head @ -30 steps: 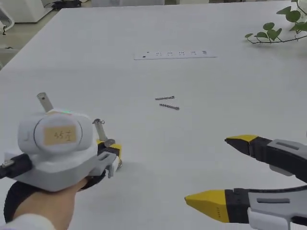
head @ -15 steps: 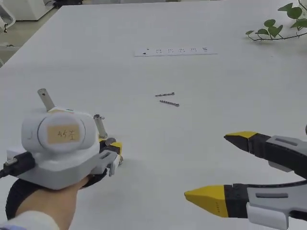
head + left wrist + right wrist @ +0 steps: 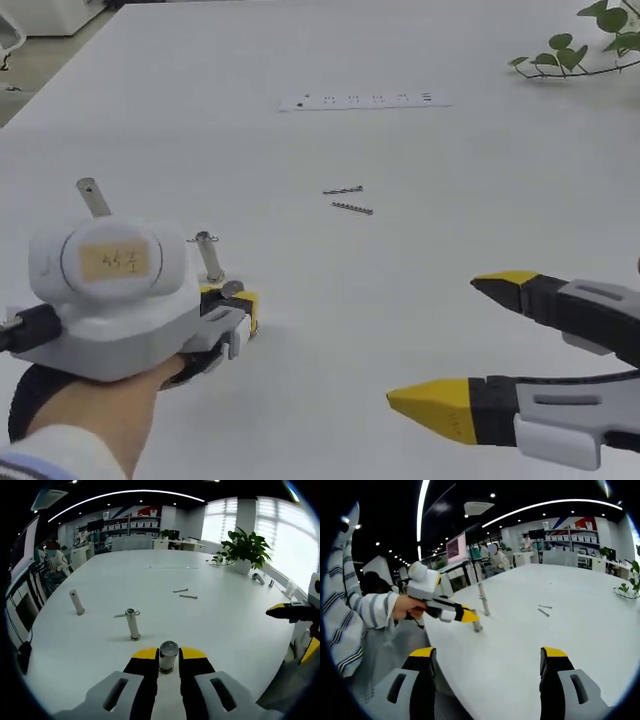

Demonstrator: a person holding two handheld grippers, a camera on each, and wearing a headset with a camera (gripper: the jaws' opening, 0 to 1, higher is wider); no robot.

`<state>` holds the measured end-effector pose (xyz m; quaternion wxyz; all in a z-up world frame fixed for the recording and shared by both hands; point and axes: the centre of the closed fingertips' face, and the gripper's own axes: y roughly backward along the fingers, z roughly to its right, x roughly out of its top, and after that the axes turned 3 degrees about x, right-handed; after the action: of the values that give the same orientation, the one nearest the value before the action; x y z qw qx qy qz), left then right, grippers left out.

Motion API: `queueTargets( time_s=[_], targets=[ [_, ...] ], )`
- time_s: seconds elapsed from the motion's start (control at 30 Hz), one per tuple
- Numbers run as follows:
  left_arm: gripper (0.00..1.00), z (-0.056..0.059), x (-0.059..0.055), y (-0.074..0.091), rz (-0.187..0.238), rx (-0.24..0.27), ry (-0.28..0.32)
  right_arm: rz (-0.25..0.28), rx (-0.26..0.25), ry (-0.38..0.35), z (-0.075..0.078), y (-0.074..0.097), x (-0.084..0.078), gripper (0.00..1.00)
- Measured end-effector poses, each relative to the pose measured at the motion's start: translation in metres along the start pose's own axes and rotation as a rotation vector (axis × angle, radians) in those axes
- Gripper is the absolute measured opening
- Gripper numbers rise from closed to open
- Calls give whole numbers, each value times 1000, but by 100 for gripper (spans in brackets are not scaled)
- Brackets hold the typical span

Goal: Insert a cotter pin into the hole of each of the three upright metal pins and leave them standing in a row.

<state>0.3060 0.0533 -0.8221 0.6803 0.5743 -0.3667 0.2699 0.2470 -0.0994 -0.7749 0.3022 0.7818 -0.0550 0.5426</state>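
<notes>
Three short metal pins stand upright at the table's left. The far one [image 3: 93,197] [image 3: 76,602] is bare. The middle pin [image 3: 209,256] [image 3: 132,624] carries a cotter pin [image 3: 125,614] through its top hole. My left gripper [image 3: 238,305] [image 3: 168,660] is shut on the nearest pin [image 3: 230,290] [image 3: 168,655], which stands on the table. Two loose cotter pins [image 3: 343,190] [image 3: 352,208] [image 3: 180,590] lie mid-table. My right gripper [image 3: 465,342] [image 3: 487,655] hovers open and holds nothing at the near right, well short of the loose cotter pins.
A white power strip [image 3: 363,100] lies across the far side of the table. Plant leaves [image 3: 585,50] reach in at the far right corner. In the right gripper view a striped sleeve [image 3: 360,615] holds the left gripper [image 3: 445,611].
The head camera has tipped a little, so everything sits slightly higher in view. Both grippers and the pins keep their places.
</notes>
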Motion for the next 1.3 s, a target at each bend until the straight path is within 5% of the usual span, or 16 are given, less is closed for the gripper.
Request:
queueTargets(
  time_s=[0.27, 0.43, 0.77, 0.87, 1.17, 1.3],
  targets=[
    [24, 3, -12, 16, -52, -54, -133, -10, -16, 5, 1, -2, 1, 86],
    [36, 9, -22, 26, -117, -146, -263, -31, -35, -16, 0, -1, -11, 86],
    [56, 10, -3, 41, -37, -241, -312, -75, -72, -12, 0, 6, -24, 86],
    [66, -3, 4, 40, -5, -192, -415, -100, -80, 0, 2, 6, -28, 86],
    [93, 5, 1, 47, -5, -313, -398, -153, -65, 42, 8, 5, -29, 86],
    [99, 1, -1, 46, -5, -302, -380, -164, -47, 62, 11, 3, -22, 86]
  ],
)
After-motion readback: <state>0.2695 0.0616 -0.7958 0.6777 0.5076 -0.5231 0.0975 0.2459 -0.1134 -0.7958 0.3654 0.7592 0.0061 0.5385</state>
